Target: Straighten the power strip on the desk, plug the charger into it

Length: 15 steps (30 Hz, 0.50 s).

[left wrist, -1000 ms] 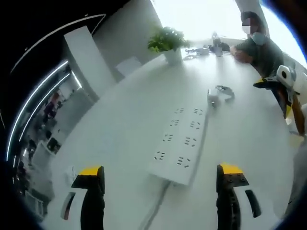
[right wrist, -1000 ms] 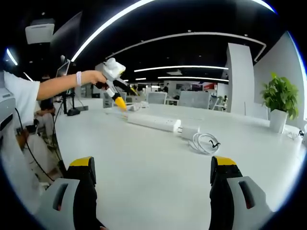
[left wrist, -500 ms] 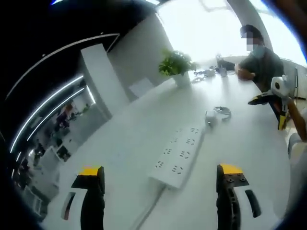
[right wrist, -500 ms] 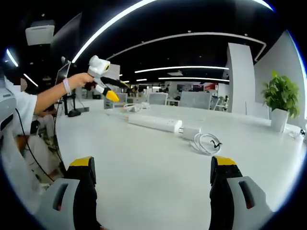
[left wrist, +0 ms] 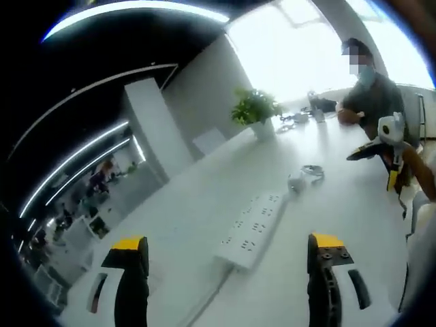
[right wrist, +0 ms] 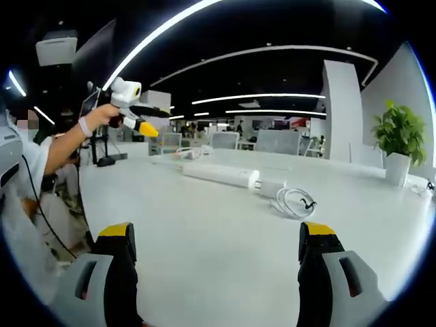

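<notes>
A: Where do things stand?
B: The power strip lies askew on the white bench, the charger touching its far end, cable coiled beside. Both tools hang clear, jaws apart, holding nothing: left tool, right tool.
A: Advice?
B: Probably square the strip first, pushing gently at both ends.

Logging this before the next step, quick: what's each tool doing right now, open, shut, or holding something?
Left tool: open, holding nothing, raised above the desk.
Right tool: open, holding nothing, over the desk short of the power strip and charger.
</notes>
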Available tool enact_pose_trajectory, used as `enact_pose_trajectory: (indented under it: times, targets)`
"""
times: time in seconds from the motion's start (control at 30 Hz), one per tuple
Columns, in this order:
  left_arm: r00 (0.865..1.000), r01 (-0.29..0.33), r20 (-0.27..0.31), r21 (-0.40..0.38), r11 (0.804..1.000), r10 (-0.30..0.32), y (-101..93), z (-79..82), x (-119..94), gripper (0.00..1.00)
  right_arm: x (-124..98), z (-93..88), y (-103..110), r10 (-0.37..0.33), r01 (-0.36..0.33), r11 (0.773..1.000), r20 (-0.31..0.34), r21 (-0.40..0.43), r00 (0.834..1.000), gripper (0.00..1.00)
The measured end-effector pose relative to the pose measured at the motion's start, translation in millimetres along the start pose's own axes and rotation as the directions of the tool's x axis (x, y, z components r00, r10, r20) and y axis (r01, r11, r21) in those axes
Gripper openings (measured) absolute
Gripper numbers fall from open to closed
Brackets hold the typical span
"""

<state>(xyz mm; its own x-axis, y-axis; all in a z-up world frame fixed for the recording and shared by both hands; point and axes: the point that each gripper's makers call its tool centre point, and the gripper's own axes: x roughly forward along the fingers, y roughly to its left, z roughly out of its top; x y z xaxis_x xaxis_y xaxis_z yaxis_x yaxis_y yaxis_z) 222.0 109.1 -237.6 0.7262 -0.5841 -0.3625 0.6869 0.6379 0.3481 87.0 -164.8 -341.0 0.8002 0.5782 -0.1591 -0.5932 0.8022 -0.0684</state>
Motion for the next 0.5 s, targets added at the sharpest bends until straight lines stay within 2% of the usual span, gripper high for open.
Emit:
enact_pose_trajectory:
  times: [0.5]
  targets:
    - [0.994,-0.066,0.091,-0.019,0.998,0.068,-13.3,-3.7,-28.2,0.99,3.2,0.5,0.9,0.004,-0.004,1.0,0.005,0.003,1.0,0.99]
